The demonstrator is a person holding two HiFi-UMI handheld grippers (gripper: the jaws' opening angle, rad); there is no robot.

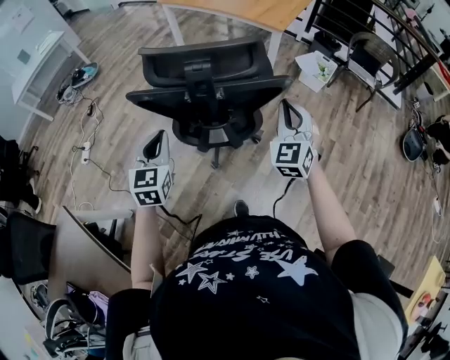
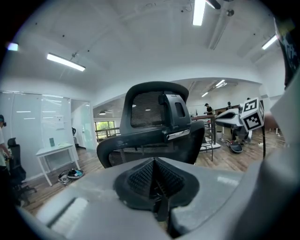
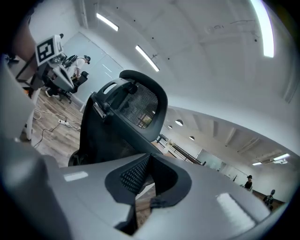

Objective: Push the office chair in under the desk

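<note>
- The chair [image 1: 204, 91], black with a mesh back, stands mid-scene on the floor [image 1: 365, 162] with its back to the person. It is just near of the desk [image 1: 232, 13], and its base sits out on the floor, not under the top.
- The left gripper [image 1: 159, 135] has its jaws pressed together with nothing in them. Its tip is close to the left edge of the chair back, but I cannot tell if it touches.
- The right gripper [image 1: 287, 105] is also closed tight and empty, with its tip just beside the right edge of the chair back.
- The floor is light brown wood planks laid on the diagonal.
- A power strip [image 1: 86, 151] and loose cables lie on the floor at left.
- A white table [image 1: 42, 53] stands far left.
- A black railing [image 1: 380, 28] runs far right.
- Glass partitions [image 2: 28, 122] line the room under a white ceiling with strip lights [image 2: 65, 62].
</note>
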